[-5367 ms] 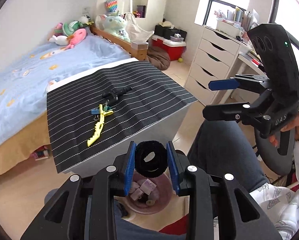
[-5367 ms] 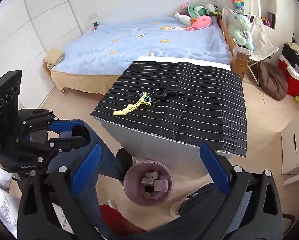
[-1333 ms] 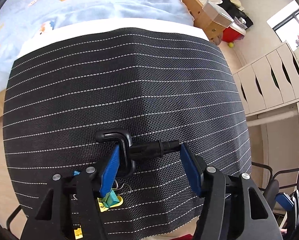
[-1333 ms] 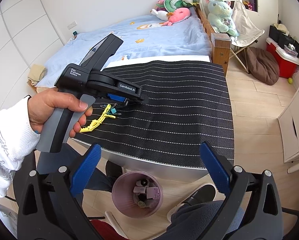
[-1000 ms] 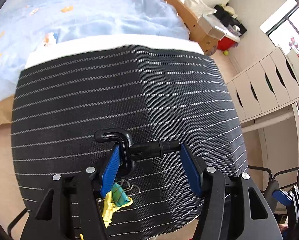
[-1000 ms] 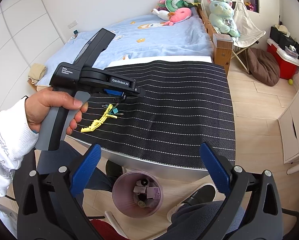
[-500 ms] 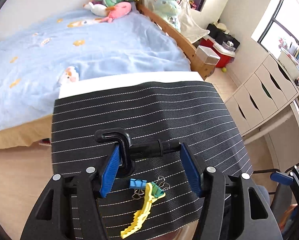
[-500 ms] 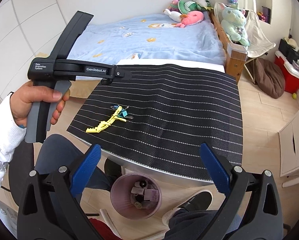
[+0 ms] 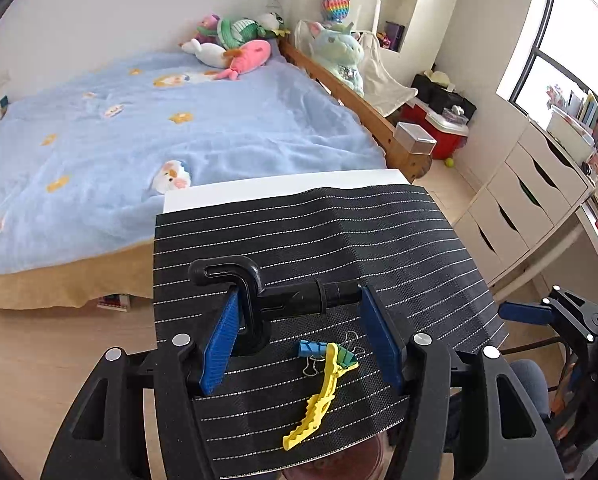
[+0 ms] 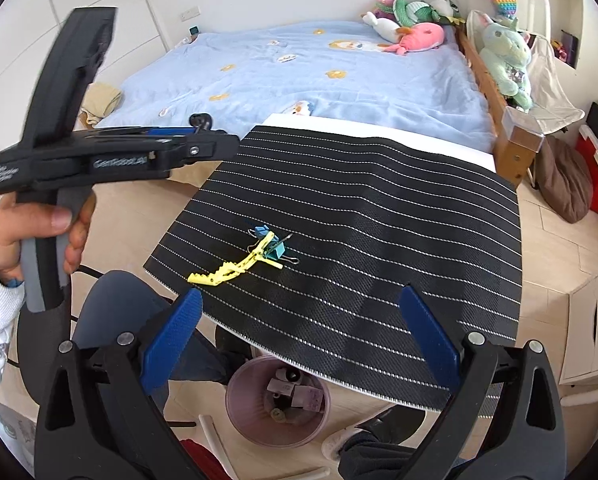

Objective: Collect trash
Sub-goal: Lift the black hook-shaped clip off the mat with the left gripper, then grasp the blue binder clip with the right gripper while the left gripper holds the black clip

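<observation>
My left gripper (image 9: 299, 328) is shut on a black plastic hook-shaped part (image 9: 275, 300) and holds it in the air above the striped table; the gripper also shows in the right wrist view (image 10: 203, 136) at the left, off the table's edge. A yellow hair clip (image 9: 319, 396) lies on the black striped mat (image 9: 339, 240) with blue and green binder clips (image 9: 325, 350) beside it; the hair clip also shows in the right wrist view (image 10: 235, 266). My right gripper (image 10: 299, 336) is open and empty, above a pink trash bin (image 10: 277, 404) on the floor.
The bin holds several scraps and stands under the table's near edge. A bed with a blue cover (image 9: 159, 132) lies beyond the table. White drawers (image 9: 531, 196) stand at the right. The person's legs and shoe (image 10: 375, 424) are near the bin.
My left gripper has lifted the black part off the mat and pulled back up and to the left; the hair clip and binder clips stay on the mat. The right gripper has barely moved.
</observation>
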Motion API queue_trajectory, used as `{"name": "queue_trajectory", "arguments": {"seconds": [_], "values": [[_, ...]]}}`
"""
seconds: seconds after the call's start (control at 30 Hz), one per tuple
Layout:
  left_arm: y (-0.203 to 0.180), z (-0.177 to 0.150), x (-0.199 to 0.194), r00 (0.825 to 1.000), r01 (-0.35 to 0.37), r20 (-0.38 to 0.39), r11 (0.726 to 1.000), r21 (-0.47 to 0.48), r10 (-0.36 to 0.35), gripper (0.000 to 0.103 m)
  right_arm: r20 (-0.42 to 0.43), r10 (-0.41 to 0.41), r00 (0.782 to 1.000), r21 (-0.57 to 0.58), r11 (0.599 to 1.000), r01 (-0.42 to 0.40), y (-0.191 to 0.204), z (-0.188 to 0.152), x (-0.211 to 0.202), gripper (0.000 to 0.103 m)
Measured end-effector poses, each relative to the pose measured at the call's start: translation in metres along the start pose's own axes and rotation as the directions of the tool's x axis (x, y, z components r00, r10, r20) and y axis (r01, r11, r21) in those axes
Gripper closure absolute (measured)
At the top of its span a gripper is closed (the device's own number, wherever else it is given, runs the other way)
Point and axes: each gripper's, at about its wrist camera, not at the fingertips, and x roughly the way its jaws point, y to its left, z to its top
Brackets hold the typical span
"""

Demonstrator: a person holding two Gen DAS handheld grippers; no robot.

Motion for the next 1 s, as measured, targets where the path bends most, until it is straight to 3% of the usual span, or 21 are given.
{"name": "queue_trajectory", "arguments": {"seconds": [0.17,0.43,0.57,0.8,1.0], "values": [[0.010,-0.008,-0.006,1.000,-0.011,0.014,1.000,-0.018,0.011,0.044,-0.061,0.013,0.998,0.053,0.999,-0.010,-0.008,0.012,0.026,0.006],[0.028,-0.027,-0.008,1.000,-0.009,0.011,0.998,-0.068,0.009,0.044,-0.115,0.131,0.985,0.247,0.964,-0.099,-0.029,0.029,0.061,0.006],[0.033,-0.034,-0.007,1.000,-0.005,0.007,0.996,-0.086,0.005,0.044,-0.145,0.163,0.976,0.294,0.949,-0.115,-0.031,0.034,0.078,0.026],[0.041,-0.041,-0.006,1.000,0.001,0.002,0.995,-0.102,0.000,0.044,-0.159,0.260,0.953,0.386,0.904,-0.182,-0.037,0.031,0.097,0.052],[0.044,-0.045,-0.005,1.000,0.002,-0.004,0.994,-0.113,-0.003,0.044,-0.148,0.291,0.945,0.422,0.883,-0.206,-0.039,0.033,0.106,0.074]]}}
